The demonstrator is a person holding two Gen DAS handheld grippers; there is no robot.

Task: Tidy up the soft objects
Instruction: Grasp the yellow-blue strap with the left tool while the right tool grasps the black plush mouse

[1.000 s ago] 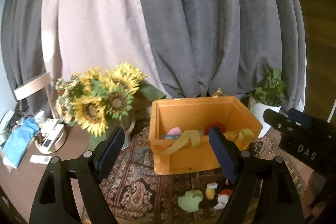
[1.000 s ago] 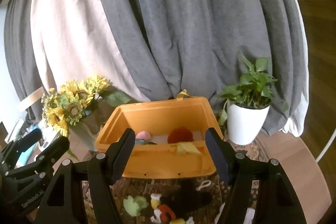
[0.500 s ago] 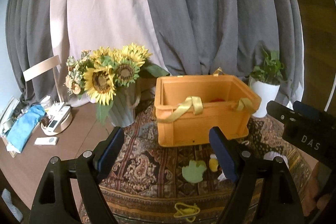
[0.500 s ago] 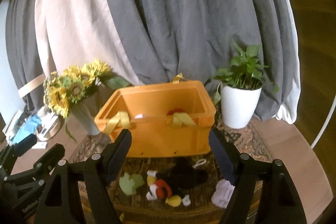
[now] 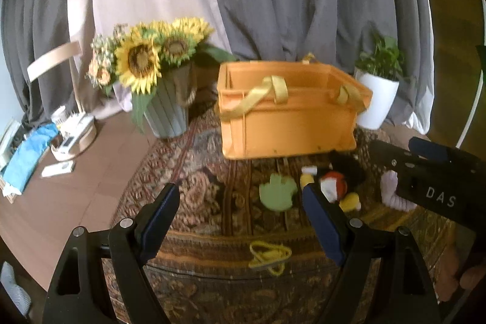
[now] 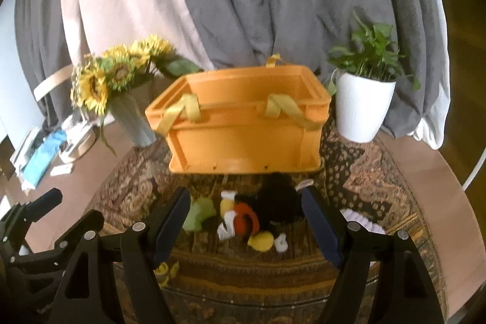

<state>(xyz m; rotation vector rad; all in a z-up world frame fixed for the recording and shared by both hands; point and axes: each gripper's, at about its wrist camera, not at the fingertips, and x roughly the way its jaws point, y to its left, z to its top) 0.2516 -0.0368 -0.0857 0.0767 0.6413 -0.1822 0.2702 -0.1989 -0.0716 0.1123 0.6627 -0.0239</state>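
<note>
ROOM: bare rug strip point(image 6: 273, 269) between both tongs and the toys | EDGES: rug's near edge at 6 o'clock | BIN: orange crate point(image 6: 246, 138) at 12, inside hidden | TOYS: black-red plush point(image 6: 261, 217) on rug just before crate, green plush point(image 5: 278, 192) at its 9, lilac plush point(image 6: 361, 220) at 3 | TONGS: left tongs point(image 5: 240, 223) apart, empty; right tongs point(image 6: 246, 223) apart, empty

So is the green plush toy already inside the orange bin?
No, the green plush toy lies on the rug in front of the orange bin.
</note>
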